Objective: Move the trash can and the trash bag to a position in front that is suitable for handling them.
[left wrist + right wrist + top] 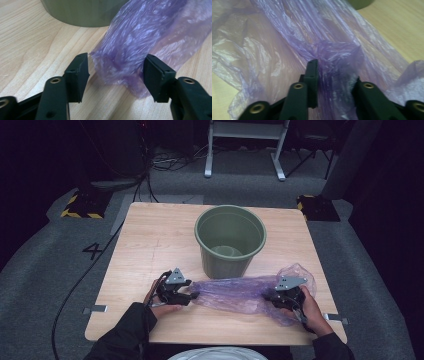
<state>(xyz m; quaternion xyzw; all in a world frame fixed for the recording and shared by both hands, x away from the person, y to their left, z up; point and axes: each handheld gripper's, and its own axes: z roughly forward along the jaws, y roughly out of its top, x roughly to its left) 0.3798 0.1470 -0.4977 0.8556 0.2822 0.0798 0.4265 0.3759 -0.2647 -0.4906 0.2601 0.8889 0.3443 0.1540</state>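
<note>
The purple plastic bag lies stretched across the tabletop near its front edge, just in front of the green bucket, which stands empty toward the middle. At the bag's left end, the left gripper has its fingers spread wide, the crumpled tip of the bag sitting between them with a clear gap on one side, so nothing is pinched there. Over toward the front right corner, the right gripper has its fingers drawn narrow onto a bunched fold of the plastic. By my reading, this is early going: the bag is flat and unopened, the bucket unlined, and opening and fitting are all ahead.
</note>
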